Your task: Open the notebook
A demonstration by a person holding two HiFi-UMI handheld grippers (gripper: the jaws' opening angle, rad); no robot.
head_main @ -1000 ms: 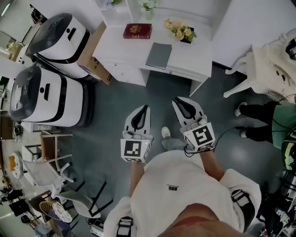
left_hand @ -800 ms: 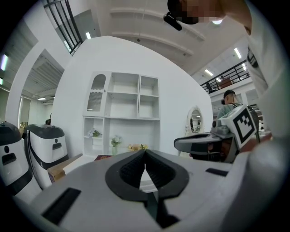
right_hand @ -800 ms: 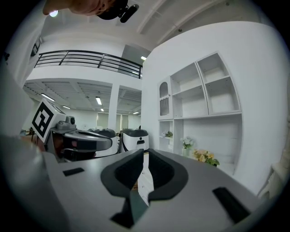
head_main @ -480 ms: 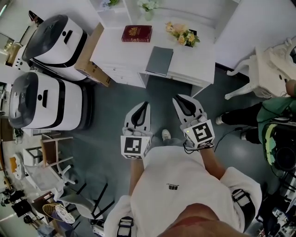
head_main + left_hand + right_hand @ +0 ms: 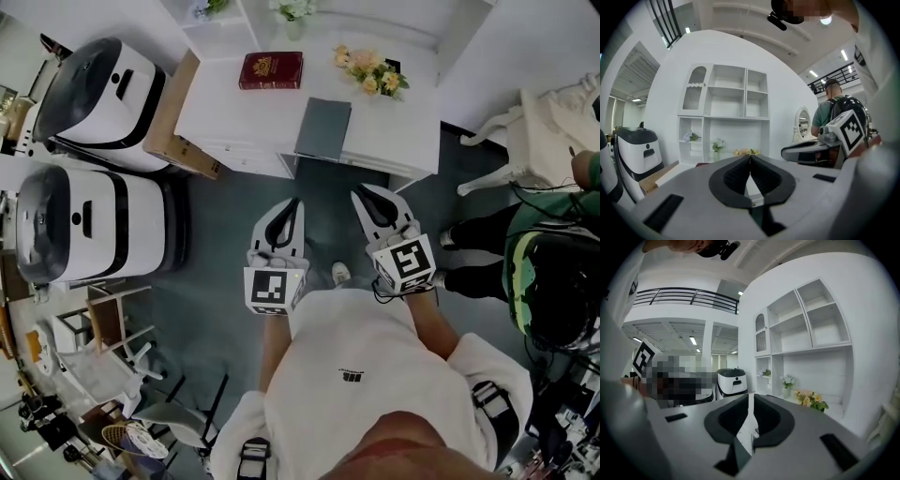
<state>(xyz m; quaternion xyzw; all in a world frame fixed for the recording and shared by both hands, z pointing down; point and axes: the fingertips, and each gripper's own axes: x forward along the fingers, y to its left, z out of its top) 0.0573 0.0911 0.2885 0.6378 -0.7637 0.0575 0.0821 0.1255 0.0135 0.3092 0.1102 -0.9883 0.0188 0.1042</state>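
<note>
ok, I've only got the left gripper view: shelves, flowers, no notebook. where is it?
Observer: The head view shows the grey notebook lying closed on the white desk, near its front edge.
Operator: grippers at it?
Observer: No. The left gripper and right gripper both appear short of the desk, over the floor.
Operator: right one carrying anything?
Observer: No. The right gripper view shows nothing between its jaws.
</note>
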